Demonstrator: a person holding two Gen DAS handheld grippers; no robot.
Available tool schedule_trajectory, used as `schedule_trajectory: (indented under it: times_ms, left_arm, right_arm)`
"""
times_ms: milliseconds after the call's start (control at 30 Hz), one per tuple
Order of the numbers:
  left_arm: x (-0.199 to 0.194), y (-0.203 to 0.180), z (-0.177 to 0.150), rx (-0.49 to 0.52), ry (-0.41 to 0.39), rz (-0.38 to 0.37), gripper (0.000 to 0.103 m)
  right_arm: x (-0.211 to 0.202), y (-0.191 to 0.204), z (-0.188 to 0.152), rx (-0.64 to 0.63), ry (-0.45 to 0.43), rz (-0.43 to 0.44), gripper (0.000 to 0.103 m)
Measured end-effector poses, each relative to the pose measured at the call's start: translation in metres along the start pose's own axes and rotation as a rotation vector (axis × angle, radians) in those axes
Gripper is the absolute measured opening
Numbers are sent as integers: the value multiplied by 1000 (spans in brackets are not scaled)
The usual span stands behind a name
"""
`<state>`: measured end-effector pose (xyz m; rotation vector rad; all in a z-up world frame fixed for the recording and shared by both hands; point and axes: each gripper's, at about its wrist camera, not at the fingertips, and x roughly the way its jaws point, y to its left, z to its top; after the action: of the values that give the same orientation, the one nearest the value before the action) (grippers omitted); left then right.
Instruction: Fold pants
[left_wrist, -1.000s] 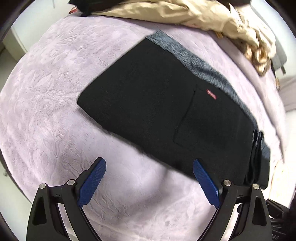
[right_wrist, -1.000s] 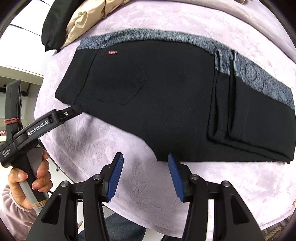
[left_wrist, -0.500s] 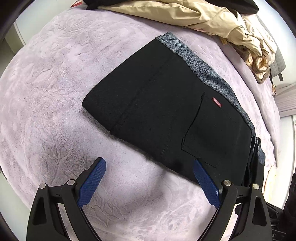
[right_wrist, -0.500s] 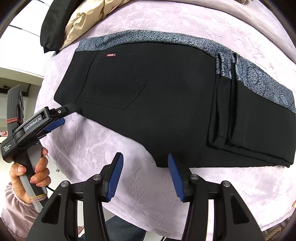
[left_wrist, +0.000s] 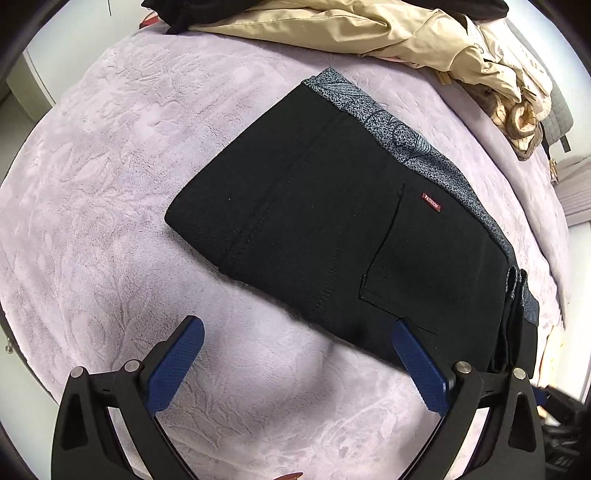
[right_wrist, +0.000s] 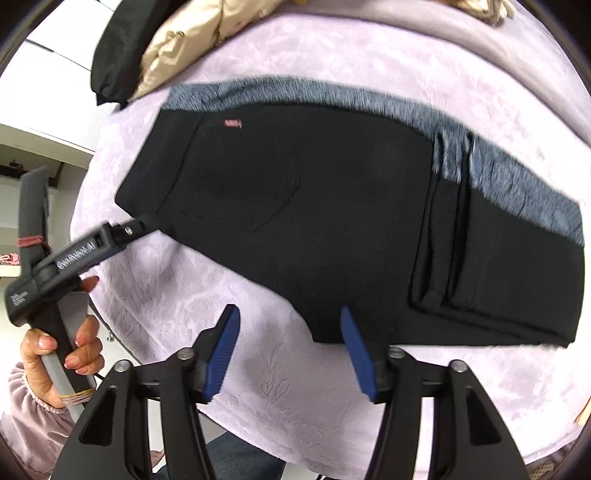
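Note:
Black pants with a grey patterned waistband and a small red label lie folded flat on a lilac plush blanket. In the right wrist view the pants span the frame, their leg ends folded over at the right. My left gripper is open, just before the pants' near edge, its right finger at the hem. It also shows in the right wrist view, at the pants' left corner. My right gripper is open and empty at the pants' near edge.
A pile of beige and black clothing lies at the far side of the blanket; it also shows in the right wrist view. The blanket's edge drops off at the left, with white furniture beyond.
The left gripper has drawn closer to the pants' left corner. The right wrist view is now blurred by motion, and the pants sit slightly lower in it.

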<state>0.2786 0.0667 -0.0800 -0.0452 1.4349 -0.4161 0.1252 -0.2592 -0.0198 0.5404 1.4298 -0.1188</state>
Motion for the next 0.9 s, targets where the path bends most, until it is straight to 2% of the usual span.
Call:
schedule_trajectory:
  times_ms: [133, 367, 667, 900]
  left_arm:
    - [-1, 3, 0, -6, 5, 10, 102]
    - [4, -1, 2, -16, 22, 23, 102]
    - [7, 1, 4, -54, 11, 37, 102]
    - [10, -2, 5, -44, 21, 20, 102]
  right_arm:
    - [-26, 1, 22, -47, -42, 18, 69]
    - [-67, 1, 55, -94, -148, 9, 72]
    - [-35, 4, 35, -48, -56, 62, 72]
    - [-26, 7, 27, -37, -42, 73, 72]
